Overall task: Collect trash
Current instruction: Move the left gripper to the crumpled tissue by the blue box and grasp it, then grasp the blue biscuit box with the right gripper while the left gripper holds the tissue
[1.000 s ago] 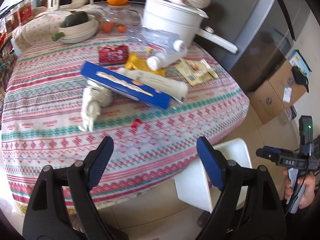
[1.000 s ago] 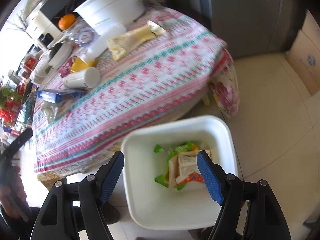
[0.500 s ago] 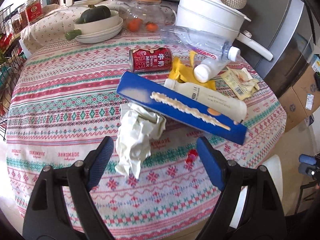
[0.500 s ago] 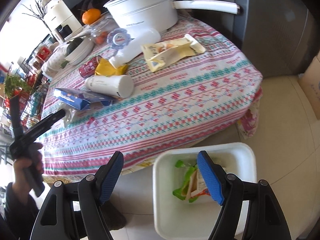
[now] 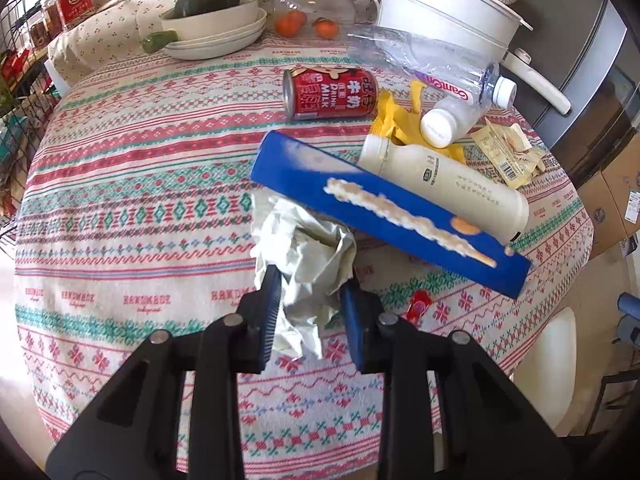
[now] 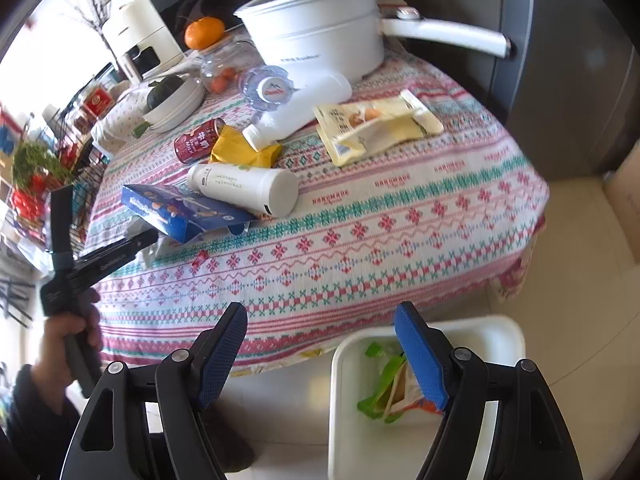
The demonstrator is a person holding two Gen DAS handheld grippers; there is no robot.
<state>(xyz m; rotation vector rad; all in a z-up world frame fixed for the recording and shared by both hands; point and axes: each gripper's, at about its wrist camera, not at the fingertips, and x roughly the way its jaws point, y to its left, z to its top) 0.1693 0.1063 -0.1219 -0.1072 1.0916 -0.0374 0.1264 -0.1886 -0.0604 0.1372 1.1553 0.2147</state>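
My left gripper (image 5: 310,284) is shut on a crumpled white paper wad (image 5: 308,248) that lies on the patterned tablecloth beside a blue snack box (image 5: 384,212). Behind the box lie a white bottle (image 5: 448,180), a red milk can (image 5: 330,94), a yellow wrapper (image 5: 396,120), a clear plastic bottle (image 5: 432,64) and a cream snack packet (image 5: 506,148). My right gripper (image 6: 320,340) is open and empty, off the table's edge above the floor, next to a white trash bin (image 6: 424,396) holding wrappers. The left gripper also shows in the right wrist view (image 6: 132,246).
A white pot (image 6: 320,36) with a long handle, bowls with a squash (image 5: 212,20), a glass jar with oranges (image 5: 316,4) and a small red cap (image 5: 418,304) are on the table. Cardboard boxes (image 5: 612,192) stand on the floor at right.
My left gripper moved forward over the table and closed on the paper wad. My right gripper rose away from the bin and tilted toward the table, staying open.
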